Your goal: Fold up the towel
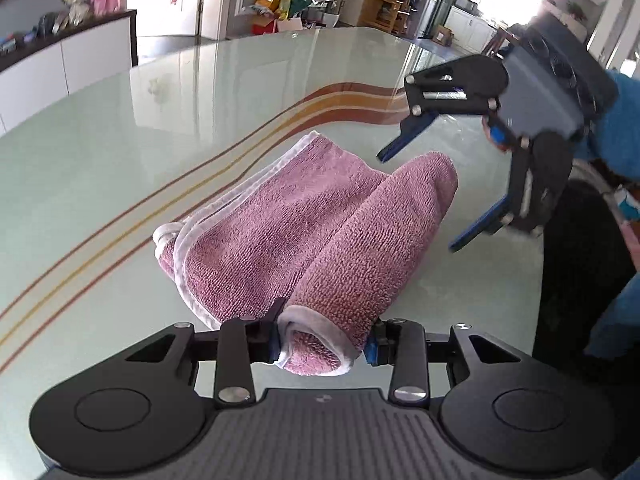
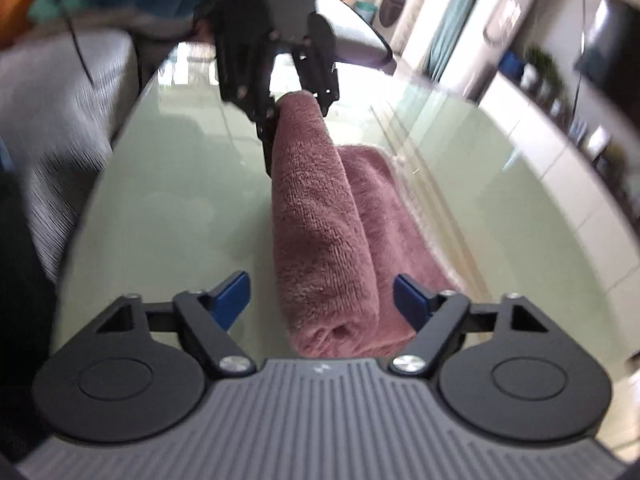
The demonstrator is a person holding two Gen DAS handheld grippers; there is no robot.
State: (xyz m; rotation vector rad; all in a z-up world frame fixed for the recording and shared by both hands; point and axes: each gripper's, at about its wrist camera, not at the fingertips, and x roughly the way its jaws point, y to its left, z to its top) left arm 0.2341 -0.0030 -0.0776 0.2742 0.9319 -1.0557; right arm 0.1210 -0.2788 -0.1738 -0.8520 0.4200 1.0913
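Observation:
A pink towel (image 1: pixel 280 220) with a white hem lies folded on the glass table (image 1: pixel 120 140), its near fold rolled into a thick ridge. My left gripper (image 1: pixel 324 340) is shut on the near end of that ridge and holds it slightly raised. In the right wrist view the left gripper (image 2: pixel 298 108) pinches the far end of the towel (image 2: pixel 320 220). My right gripper (image 1: pixel 420 200) hovers open just off the towel's other end. Its blue fingers (image 2: pixel 232 296) stand on either side of the ridge without pressing it, so the right gripper (image 2: pixel 322 298) holds nothing.
The pale green table (image 2: pixel 160 200) carries curved brown and orange stripes (image 1: pixel 200 176). Its edge (image 1: pixel 538 280) runs close on the right, with dark floor beyond. A person's blue sleeve (image 1: pixel 620 128) reaches in there. A grey striped seat (image 2: pixel 60 140) stands beside the table.

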